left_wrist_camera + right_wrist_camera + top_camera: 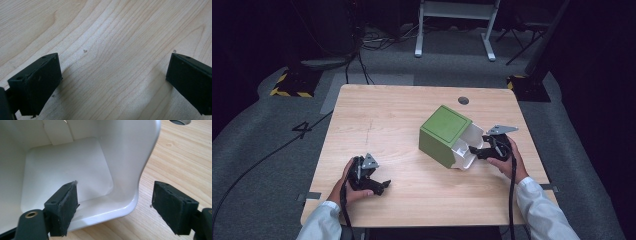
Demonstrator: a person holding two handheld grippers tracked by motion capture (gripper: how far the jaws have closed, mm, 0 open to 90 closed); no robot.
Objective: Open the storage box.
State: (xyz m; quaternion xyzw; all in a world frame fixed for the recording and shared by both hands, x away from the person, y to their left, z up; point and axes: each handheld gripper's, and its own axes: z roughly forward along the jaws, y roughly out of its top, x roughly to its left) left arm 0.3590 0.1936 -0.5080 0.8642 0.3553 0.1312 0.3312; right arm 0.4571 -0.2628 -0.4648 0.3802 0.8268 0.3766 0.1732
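Note:
A green box with a white open inside [444, 135] lies on its side on the wooden table [402, 110], its mouth facing right. My right gripper [479, 152] is at that mouth, open. In the right gripper view, my right gripper [115, 207] straddles the box's white wall [140, 170]: one pad [65, 205] is inside the box, the other pad [172, 205] outside over the table. My left gripper [382, 186] rests low at the table's front left, open, far from the box. In the left gripper view, bare wood lies between the jaws of my left gripper [112, 80].
A round cable hole [463, 100] sits near the table's far edge. Beyond the table are a white stand [454, 25], floor cables and a yellow-black striped base [292, 87]. Bare wood spans the table's left and middle.

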